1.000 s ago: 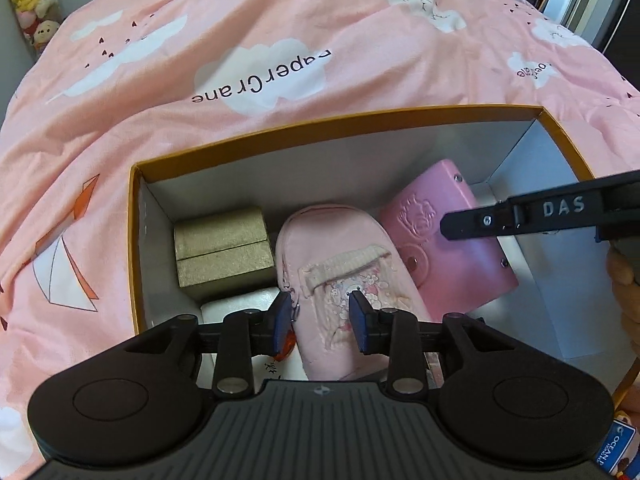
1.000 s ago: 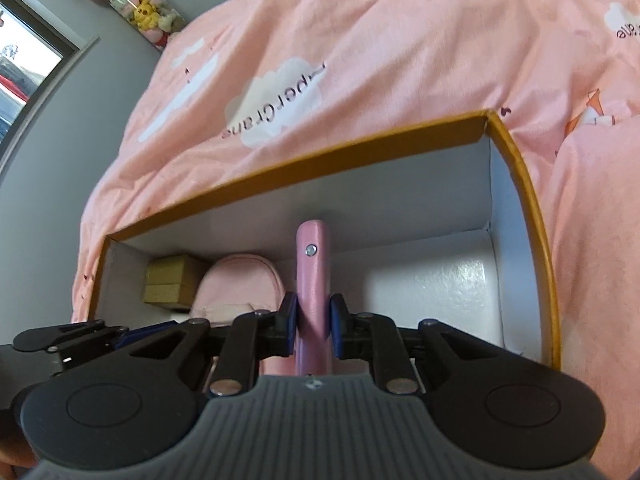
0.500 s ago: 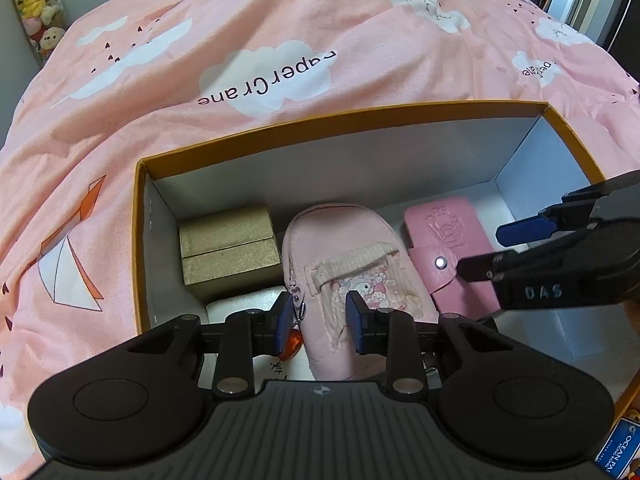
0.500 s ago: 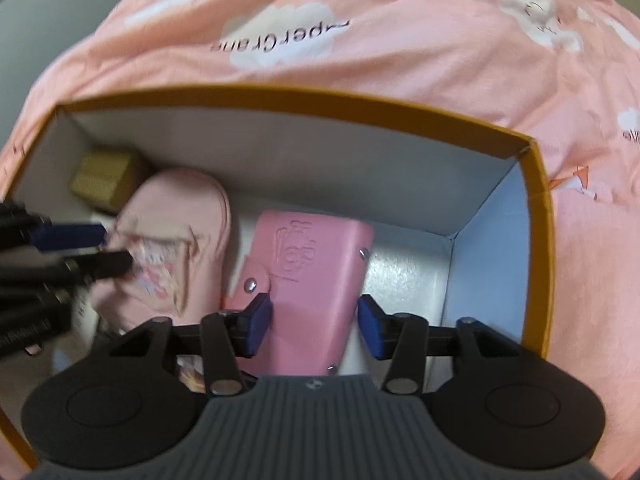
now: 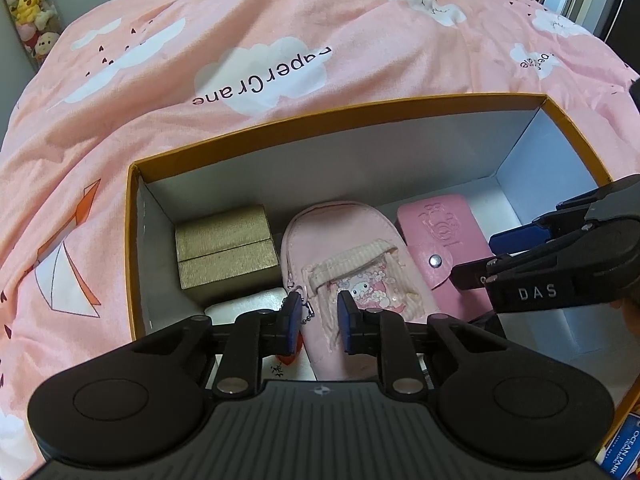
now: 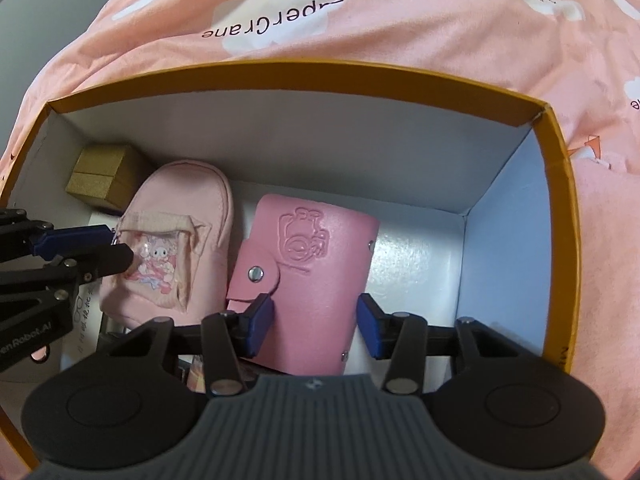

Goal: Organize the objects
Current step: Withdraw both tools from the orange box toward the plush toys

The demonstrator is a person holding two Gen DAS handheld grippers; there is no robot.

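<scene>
An orange-rimmed box (image 5: 328,120) (image 6: 304,68) on the bed holds a gold box (image 5: 226,252) (image 6: 100,176), a pink pouch (image 5: 348,248) (image 6: 180,208) and a pink snap wallet (image 5: 440,232) (image 6: 312,248). All three lie side by side. My left gripper (image 5: 320,322) (image 6: 100,248) is shut on the pouch's near left part, beside its ball chain. My right gripper (image 6: 316,324) (image 5: 480,260) hangs just over the flat wallet. Its jaws straddle the wallet's near end and are closing slightly, and the pads do not press on it.
A white box (image 5: 248,304) lies under the left gripper. Bare box floor (image 6: 420,264) shows to the right of the wallet. A pink bedspread (image 5: 260,40) surrounds the box. A tube of plush toys (image 5: 32,20) stands far left, and a blue packet (image 5: 624,452) lies near right.
The right gripper let go of the wallet. It stood on edge between the pads and now lies flat in the box, with the jaws opened wide. The left pads drew closer together.
</scene>
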